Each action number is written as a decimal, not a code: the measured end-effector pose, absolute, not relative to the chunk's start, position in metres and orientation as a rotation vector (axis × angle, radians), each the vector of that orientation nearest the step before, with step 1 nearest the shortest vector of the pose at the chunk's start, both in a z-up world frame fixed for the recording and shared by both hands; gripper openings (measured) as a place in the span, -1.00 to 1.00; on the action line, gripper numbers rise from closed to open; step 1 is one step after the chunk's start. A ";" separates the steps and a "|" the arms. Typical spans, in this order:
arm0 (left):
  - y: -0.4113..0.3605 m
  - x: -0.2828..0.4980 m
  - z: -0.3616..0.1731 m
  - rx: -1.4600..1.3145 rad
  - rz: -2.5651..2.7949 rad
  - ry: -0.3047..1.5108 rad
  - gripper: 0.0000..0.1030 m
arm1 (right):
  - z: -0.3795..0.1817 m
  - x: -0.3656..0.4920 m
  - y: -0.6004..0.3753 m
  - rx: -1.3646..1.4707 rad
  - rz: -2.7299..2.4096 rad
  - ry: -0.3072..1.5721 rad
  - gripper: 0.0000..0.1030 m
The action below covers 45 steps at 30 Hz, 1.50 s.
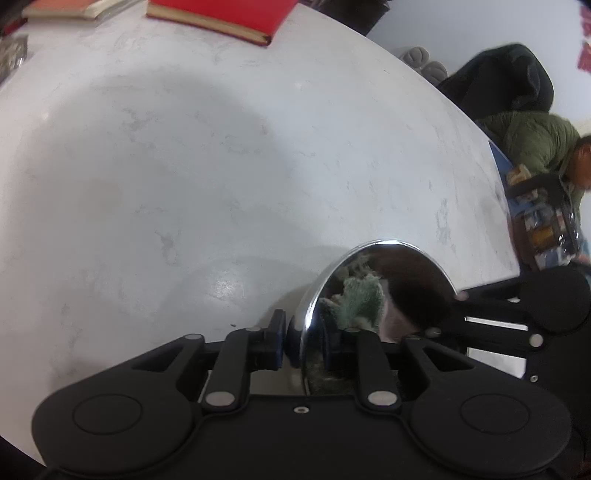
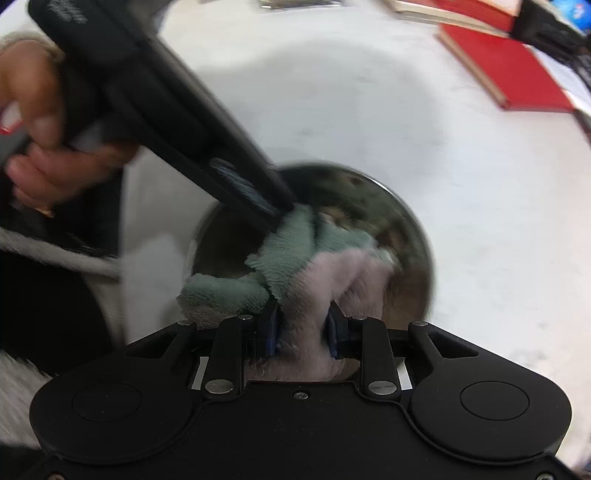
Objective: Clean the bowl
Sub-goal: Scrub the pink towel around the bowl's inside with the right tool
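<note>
We've got the bowl (image 1: 376,295) tipped up on edge near the front of the white counter (image 1: 184,166). The left gripper (image 1: 303,341) has its fingers clamped on the bowl's rim, one pad outside, one inside. We judge that grip is there to hold the steel bowl steady and angle the inside toward the other hand.

The right gripper (image 2: 303,332) has its fingers closed on a bunched cloth (image 2: 295,266), green on one side and pinkish on the other. The cloth is pressed against the inside of the bowl. Right view is motion-blurred, so it looks like mid-wipe, but that's a guess.

The left tool's body crosses the right view diagonally, with the person's hand (image 2: 40,140) wrapped round its handle.

Red books (image 1: 225,16) sit at the far edge of the counter, well apart from the work. A person in a green jacket (image 1: 535,144) is off to the side, beyond the counter.

Writing: some pale print on the left tool's body, too blurred to read. No brand legible anywhere.
</note>
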State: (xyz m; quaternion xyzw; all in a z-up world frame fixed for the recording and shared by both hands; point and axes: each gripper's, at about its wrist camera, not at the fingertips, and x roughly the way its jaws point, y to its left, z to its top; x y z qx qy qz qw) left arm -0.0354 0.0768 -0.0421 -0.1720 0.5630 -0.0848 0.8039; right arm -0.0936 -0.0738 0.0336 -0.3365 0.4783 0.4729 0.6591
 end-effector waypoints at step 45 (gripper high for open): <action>0.061 -0.036 -0.039 -0.224 -0.187 1.184 -0.59 | 0.004 -0.141 -0.020 -0.871 1.053 0.998 -0.49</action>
